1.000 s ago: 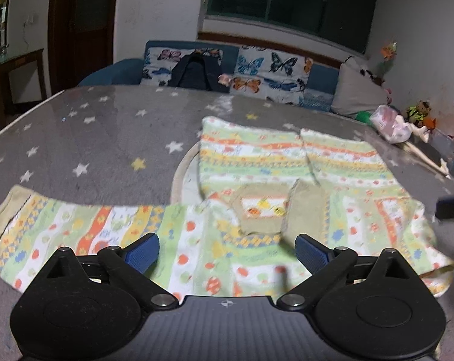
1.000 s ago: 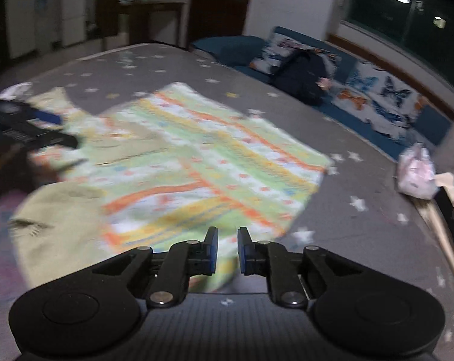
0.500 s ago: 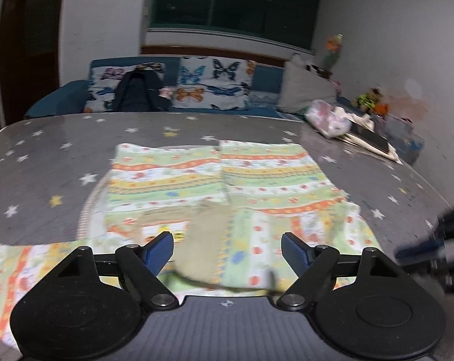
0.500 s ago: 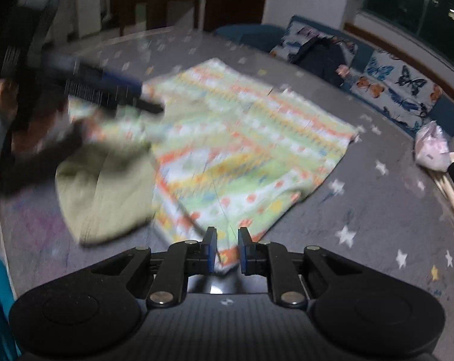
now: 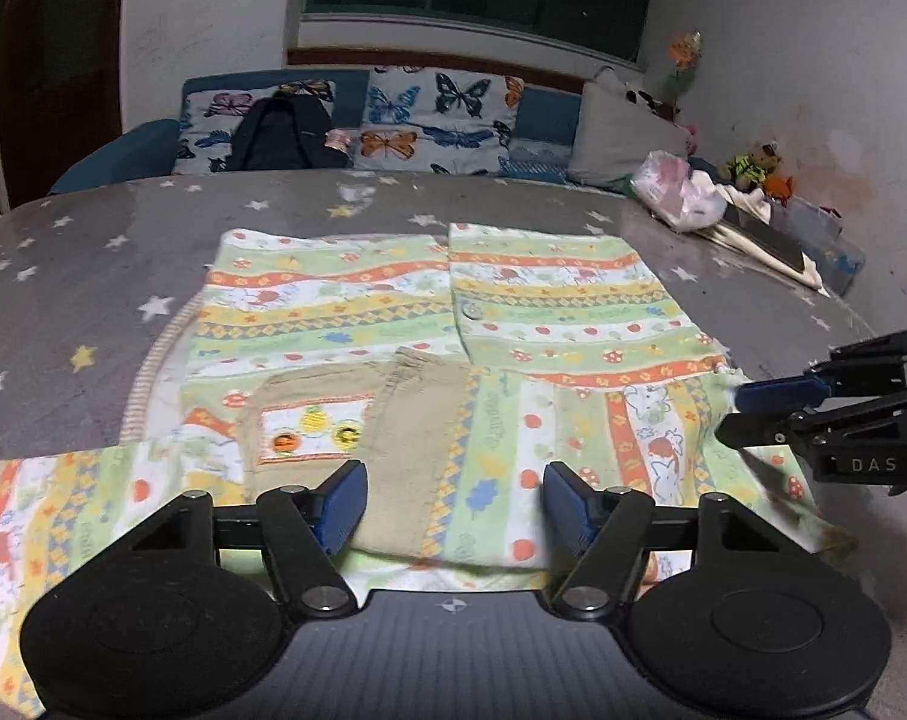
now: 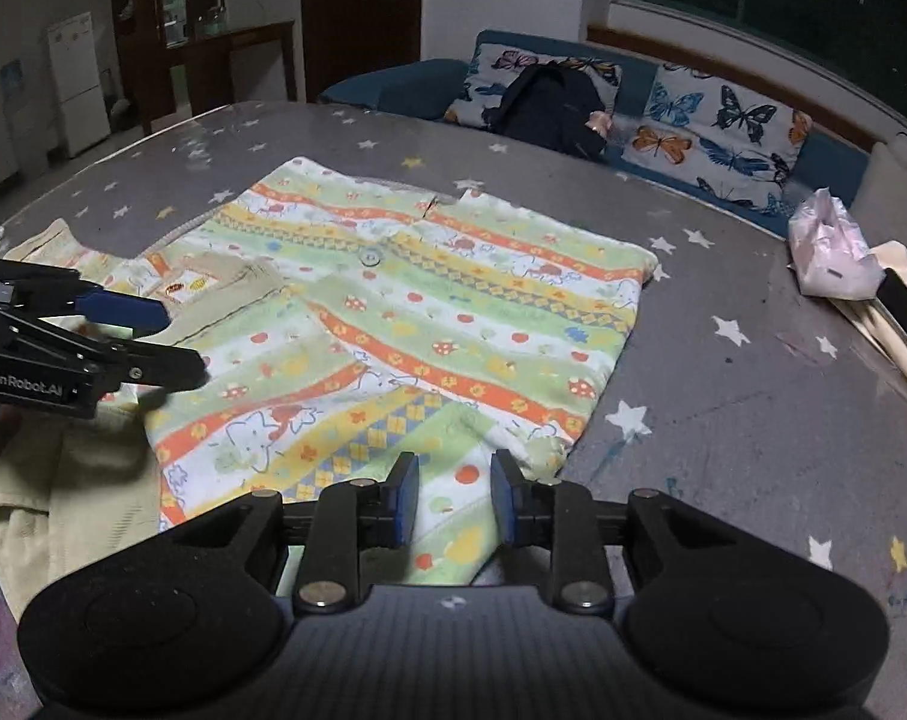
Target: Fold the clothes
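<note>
Right wrist view: right gripper (image 6: 454,499) jaws have just been opening over the shirt (image 6: 429,324) hem, holding nothing. Left gripper (image 5: 453,501) jaws, wide apart, have been closing, empty. Bare desk (image 6: 753,420) lies right of the shirt.

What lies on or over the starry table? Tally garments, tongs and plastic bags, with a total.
Patterned garment: 1
Tongs: 2 (left tongs just closing, right tongs just opening; garment shows between both, gripped by neither)
Pink plastic bag: 1
Total: 4
</note>
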`<state>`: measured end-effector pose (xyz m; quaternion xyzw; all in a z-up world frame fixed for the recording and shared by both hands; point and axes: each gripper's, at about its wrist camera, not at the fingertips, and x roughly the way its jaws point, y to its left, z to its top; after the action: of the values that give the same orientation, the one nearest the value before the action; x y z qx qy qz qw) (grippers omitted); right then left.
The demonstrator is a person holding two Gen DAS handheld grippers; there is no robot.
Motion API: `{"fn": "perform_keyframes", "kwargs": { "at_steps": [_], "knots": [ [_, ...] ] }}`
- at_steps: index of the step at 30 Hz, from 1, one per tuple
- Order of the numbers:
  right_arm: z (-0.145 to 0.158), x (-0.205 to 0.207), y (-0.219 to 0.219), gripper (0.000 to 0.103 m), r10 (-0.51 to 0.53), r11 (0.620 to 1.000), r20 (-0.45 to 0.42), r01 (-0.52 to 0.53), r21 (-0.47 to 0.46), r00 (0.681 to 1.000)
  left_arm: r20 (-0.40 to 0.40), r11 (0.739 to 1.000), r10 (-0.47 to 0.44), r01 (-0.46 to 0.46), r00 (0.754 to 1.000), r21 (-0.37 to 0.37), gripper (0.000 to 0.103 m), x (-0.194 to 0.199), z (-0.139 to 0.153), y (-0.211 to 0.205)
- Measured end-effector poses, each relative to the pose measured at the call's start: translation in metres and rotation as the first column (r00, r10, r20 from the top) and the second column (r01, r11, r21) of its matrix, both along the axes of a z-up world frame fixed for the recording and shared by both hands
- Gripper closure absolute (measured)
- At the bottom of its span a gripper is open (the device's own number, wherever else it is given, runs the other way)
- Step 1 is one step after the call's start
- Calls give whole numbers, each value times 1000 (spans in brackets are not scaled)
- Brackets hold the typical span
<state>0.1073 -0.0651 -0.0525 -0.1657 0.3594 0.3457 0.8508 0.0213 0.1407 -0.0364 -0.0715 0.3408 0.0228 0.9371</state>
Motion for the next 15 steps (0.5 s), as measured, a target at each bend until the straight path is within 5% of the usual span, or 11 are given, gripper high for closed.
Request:
{"fn": "perform_keyframes", "kwargs": {
  "at_steps": [2, 9, 15],
  "knots": [
    [4, -10, -1, 65, 6, 1000, 16, -7, 15, 1000, 14, 1000, 22, -22, 1000, -6, 34, -9, 4, 7],
    [-8, -37, 6, 57, 54, 998, 3, -54, 21, 999, 52, 983, 182, -182, 982, -4, 34, -54, 16, 48],
    [0, -49, 1, 53, 35, 997, 4, -35, 63, 999, 72, 919, 393, -394, 917, 2, 33, -90, 21, 106]
  ]
}}
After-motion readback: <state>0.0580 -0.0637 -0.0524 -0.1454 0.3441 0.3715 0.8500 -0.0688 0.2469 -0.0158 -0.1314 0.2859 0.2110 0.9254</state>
